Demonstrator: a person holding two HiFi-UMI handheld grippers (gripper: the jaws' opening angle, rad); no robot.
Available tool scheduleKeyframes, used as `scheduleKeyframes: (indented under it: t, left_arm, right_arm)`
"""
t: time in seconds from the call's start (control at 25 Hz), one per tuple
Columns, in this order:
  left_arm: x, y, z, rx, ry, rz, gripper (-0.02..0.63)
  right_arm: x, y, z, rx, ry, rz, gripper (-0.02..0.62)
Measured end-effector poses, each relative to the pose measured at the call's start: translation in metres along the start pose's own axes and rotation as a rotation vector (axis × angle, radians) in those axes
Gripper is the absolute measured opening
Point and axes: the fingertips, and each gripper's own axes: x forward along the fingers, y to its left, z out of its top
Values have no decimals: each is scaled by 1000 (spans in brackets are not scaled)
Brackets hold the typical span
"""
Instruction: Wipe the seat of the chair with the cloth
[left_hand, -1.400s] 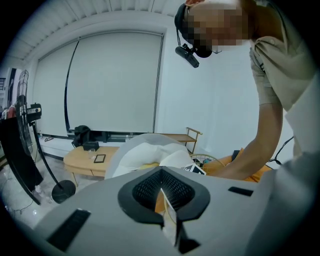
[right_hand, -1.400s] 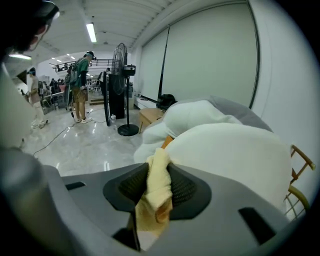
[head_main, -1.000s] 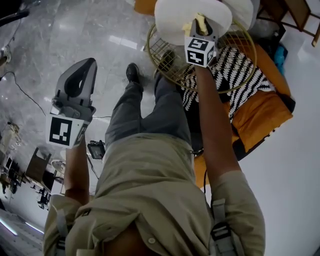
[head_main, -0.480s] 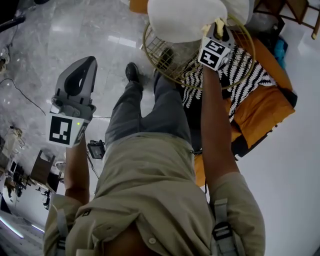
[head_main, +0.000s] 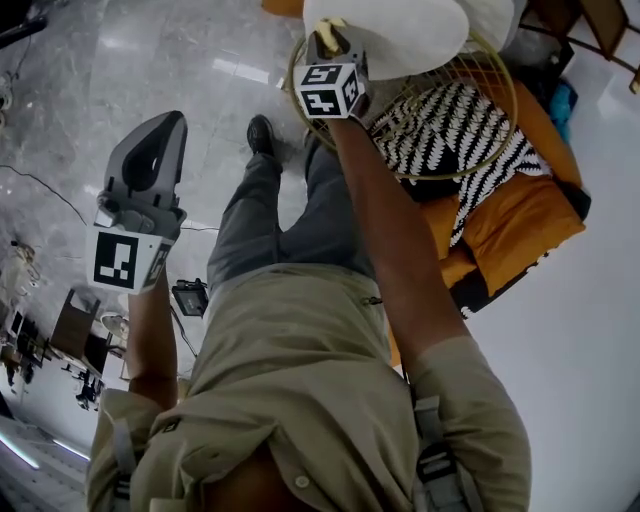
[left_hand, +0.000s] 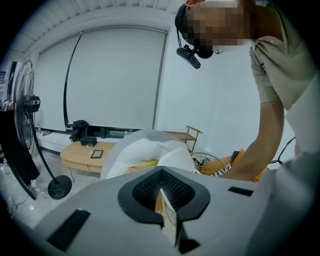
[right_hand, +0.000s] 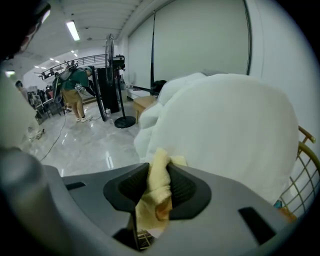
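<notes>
The chair is a round gold wire frame (head_main: 487, 139) with a puffy white seat cushion (head_main: 405, 32) at the top of the head view. My right gripper (head_main: 326, 38) is shut on a yellow cloth (head_main: 329, 24) and presses it against the cushion's left edge. In the right gripper view the cloth (right_hand: 157, 192) is bunched between the jaws of the right gripper (right_hand: 159, 169), right against the white cushion (right_hand: 227, 135). My left gripper (head_main: 170, 124) hangs over the floor, left of the chair, shut and holding nothing. The left gripper (left_hand: 161, 172) looks toward the chair cushion (left_hand: 145, 150).
A black-and-white patterned cushion (head_main: 455, 125) lies in the wire frame, on an orange seat (head_main: 520, 225) by the white wall. The person's legs and shoe (head_main: 263, 140) stand beside the chair. A standing fan (left_hand: 25, 140) and low wooden table (left_hand: 85, 155) are behind; people (right_hand: 75, 95) stand far off.
My right gripper has swept the cloth leftward across the white cushion, from its right side to its left edge. The left gripper has stayed where it was.
</notes>
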Motion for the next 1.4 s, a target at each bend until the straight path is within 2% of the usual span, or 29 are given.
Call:
scheduleKeyframes:
  t: [0.16, 0.28, 0.36, 0.48, 0.56, 0.64, 0.72, 0.88, 1.0, 1.12, 1.28, 1.4]
  left_arm:
    - [-1, 3, -7, 2, 15, 5, 15]
    - [2, -1, -4, -7, 8, 2, 15]
    - [4, -3, -1, -1, 7, -9, 15]
    - [3, -7, -11, 40, 51, -35, 15]
    - [5, -10, -13, 39, 49, -37, 15]
    - [6, -14, -17, 50, 66, -51, 15]
    - [9, -17, -17, 54, 74, -60, 15]
    - [17, -18, 0, 19, 13, -47, 15]
    - [12, -14, -9, 40, 41, -46, 15]
    - [14, -11, -11, 14, 33, -29, 15]
    - [14, -5, -18, -1, 34, -20, 15]
    - [10, -1, -27, 6, 54, -21, 15]
  right_arm:
    - [0, 1, -3, -15, -9, 9, 121]
    - [-10, -27, -19, -50, -2, -15, 118]
    - [-20, -70, -43, -25, 35, -85, 118]
    - [-43, -155, -88, 91, 102, -252, 118]
    - [-62, -201, -108, 145, 121, -350, 118]
    - [-75, -224, -115, 147, 117, -394, 120]
    - [-78, -227, -114, 145, 110, -398, 118]
    - [-70, -207, -105, 165, 101, -383, 115]
    - [-54, -176, -97, 179, 93, -341, 115]
    - [-24, -110, -82, 133, 89, -211, 115]
    - [13, 7, -57, -41, 77, 48, 114]
    - [19, 52, -50, -92, 69, 134, 114]
